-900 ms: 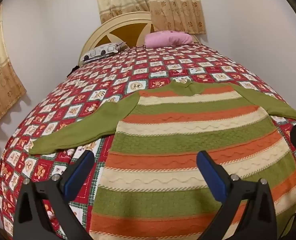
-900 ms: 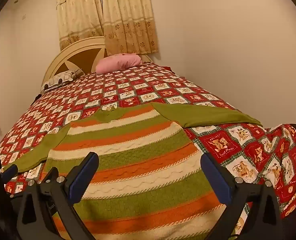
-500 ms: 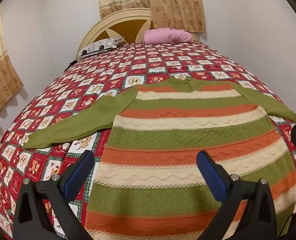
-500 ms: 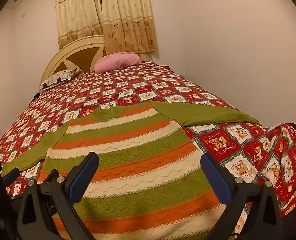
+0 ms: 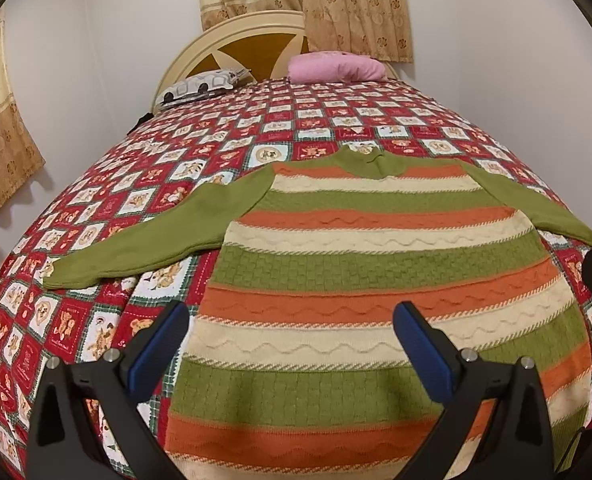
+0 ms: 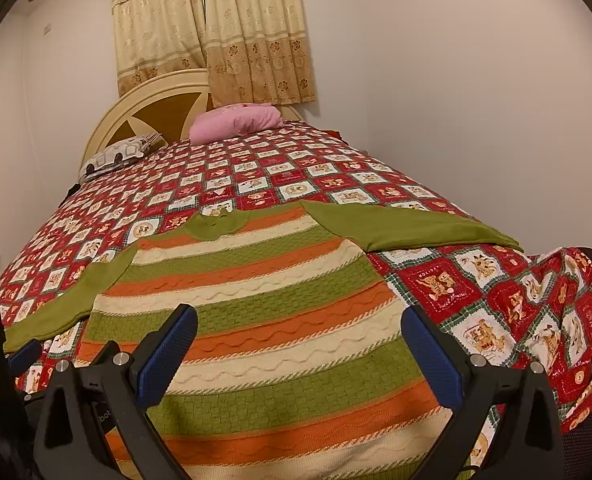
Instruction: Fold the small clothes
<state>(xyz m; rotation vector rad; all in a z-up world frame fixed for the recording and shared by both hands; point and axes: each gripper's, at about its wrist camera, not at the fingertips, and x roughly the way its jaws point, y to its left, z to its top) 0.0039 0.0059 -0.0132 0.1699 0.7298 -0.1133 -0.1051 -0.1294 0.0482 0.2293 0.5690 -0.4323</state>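
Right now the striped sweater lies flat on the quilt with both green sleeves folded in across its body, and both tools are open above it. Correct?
Not quite: on the striped sweater the green sleeves are spread outward onto the quilt, not folded in. The left wrist view shows one, the right wrist view the other. The rest stands: the sweater lies flat, and the left tool and right tool are open.

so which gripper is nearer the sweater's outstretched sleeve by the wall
Right. The right gripper hovers over the sweater's hem on that sleeve's side; the left gripper hovers toward the opposite side.
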